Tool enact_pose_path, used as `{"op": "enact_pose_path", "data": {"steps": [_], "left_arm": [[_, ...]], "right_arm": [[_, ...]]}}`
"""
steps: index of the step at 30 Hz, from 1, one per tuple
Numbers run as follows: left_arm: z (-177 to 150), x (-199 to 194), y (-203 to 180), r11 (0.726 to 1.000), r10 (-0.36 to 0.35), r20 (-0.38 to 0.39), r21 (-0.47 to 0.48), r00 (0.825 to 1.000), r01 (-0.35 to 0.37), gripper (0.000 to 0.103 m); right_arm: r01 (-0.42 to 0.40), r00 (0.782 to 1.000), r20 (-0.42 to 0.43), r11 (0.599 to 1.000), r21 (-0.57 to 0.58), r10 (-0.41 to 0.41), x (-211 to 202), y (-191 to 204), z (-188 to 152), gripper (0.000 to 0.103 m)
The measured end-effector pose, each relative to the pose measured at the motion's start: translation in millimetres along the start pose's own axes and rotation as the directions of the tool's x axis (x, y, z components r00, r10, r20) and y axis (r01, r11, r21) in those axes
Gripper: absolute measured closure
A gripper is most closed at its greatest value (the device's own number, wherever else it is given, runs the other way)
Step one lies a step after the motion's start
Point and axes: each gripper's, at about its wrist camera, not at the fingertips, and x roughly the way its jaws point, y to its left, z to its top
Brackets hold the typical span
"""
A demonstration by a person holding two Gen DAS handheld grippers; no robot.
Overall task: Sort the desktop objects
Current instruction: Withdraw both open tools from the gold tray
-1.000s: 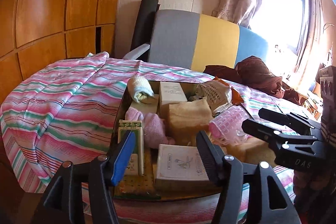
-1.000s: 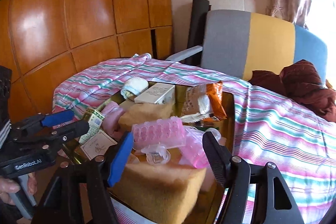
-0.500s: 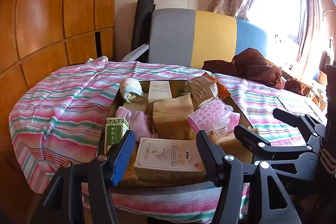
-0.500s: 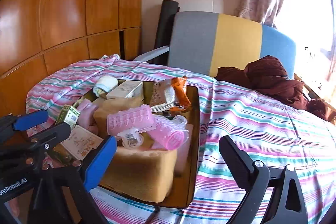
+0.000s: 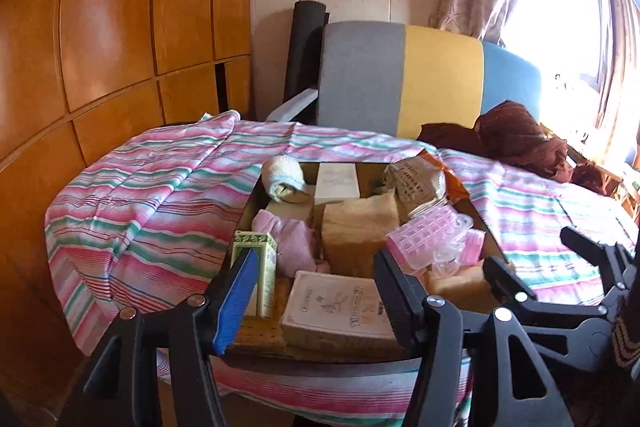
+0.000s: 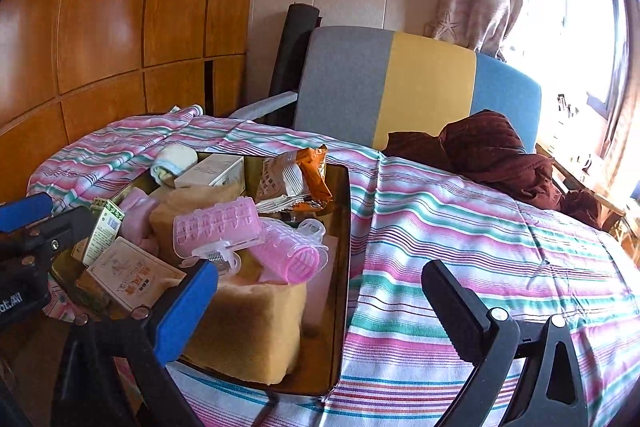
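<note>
Both hand-held grippers, left (image 5: 316,291) and right (image 6: 320,303), hover spread wide and empty before a shallow brown tray (image 6: 340,307) on the striped cloth-covered desk (image 6: 460,247), piled with ribbed pink hair rollers (image 6: 218,225), porous tan sponges (image 6: 248,331) and cardboard boxes (image 5: 340,307).

Dark tray (image 6: 345,227) on the striped bedspread, packed full. Two pink hair rollers (image 6: 218,223) lie on top of a tan sponge block (image 6: 248,331) at the near right. Cream printed box (image 5: 340,307) lies flat at the front edge. Green-and-white carton (image 5: 260,267) stands upright on the left, pink cloth (image 5: 292,243) beside it. White box (image 5: 336,181), rolled white cloth (image 5: 282,177) and orange snack packet (image 6: 296,179) lie at the far end.
</note>
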Motion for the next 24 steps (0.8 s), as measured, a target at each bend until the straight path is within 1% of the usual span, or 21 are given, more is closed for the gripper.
{"op": "enact_pose_path", "data": {"steps": [3, 6, 9, 11, 14, 16, 20, 24], "left_arm": [[-1, 4, 3, 1.000, -0.005, -0.031, -0.014, 1.000, 0.005, 0.043], [-1, 6, 4, 0.999, 0.041, -0.036, -0.020, 0.999, -0.041, 0.047], [-3, 9, 2, 0.996, 0.084, -0.034, -0.007, 0.996, -0.084, 0.048], [-5, 9, 1, 0.994, 0.109, -0.024, 0.011, 0.994, -0.109, 0.048], [-6, 8, 1, 0.991, 0.129, -0.002, 0.016, 0.992, -0.129, 0.049], [-6, 7, 2, 0.991, 0.134, 0.011, 0.017, 0.991, -0.134, 0.053], [-6, 9, 3, 0.991, 0.131, 0.009, 0.014, 0.991, -0.131, 0.053], [-5, 16, 7, 0.995, 0.098, -0.046, -0.007, 0.994, -0.098, 0.053]], "right_arm": [[-0.004, 1.000, 0.003, 1.000, -0.018, 0.004, -1, 6, -1, 0.000], [-0.008, 1.000, 0.000, 0.999, -0.037, 0.008, -1, 11, -2, 0.000], [-0.009, 1.000, -0.001, 0.999, -0.046, 0.009, -1, 13, -3, 0.000], [-0.008, 1.000, -0.001, 0.999, -0.048, 0.008, -1, 14, -4, 0.000], [-0.006, 1.000, -0.003, 0.999, -0.047, 0.006, 0, 14, -4, 0.000], [-0.006, 1.000, -0.004, 0.999, -0.047, 0.006, 0, 14, -4, 0.000], [-0.005, 1.000, 0.003, 0.999, -0.048, 0.005, -1, 14, -4, 0.000], [-0.004, 1.000, 0.005, 0.999, -0.046, 0.004, -2, 14, -3, 0.000]]}}
